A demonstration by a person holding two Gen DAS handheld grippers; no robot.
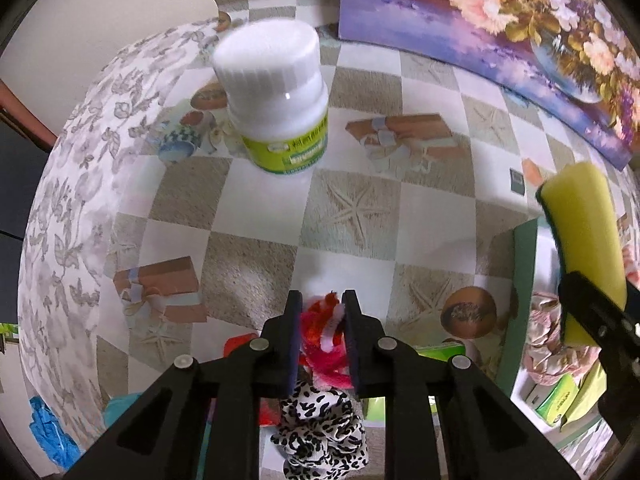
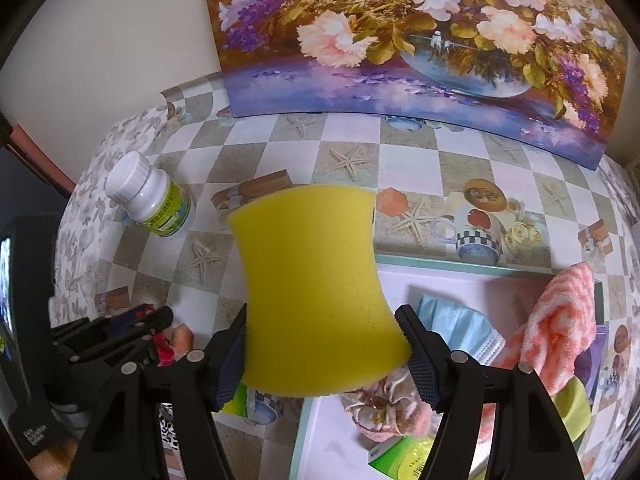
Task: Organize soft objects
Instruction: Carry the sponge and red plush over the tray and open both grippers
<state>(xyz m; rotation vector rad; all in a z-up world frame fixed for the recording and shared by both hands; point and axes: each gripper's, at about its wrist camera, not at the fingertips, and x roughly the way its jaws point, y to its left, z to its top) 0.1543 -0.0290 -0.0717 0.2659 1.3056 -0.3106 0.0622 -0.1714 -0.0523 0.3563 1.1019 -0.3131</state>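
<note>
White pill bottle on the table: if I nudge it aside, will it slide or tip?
The white pill bottle stands upright and tall on a narrow base, so a high push probably tips it. Being round, it would likely roll afterwards. The glossy tablecloth suggests a low push slides it.

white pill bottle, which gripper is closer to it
Left. The left gripper, shut on a red fuzzy item, faces the white pill bottle across open tablecloth; the right gripper, holding the yellow sponge, sits farther right by the tray.
</note>
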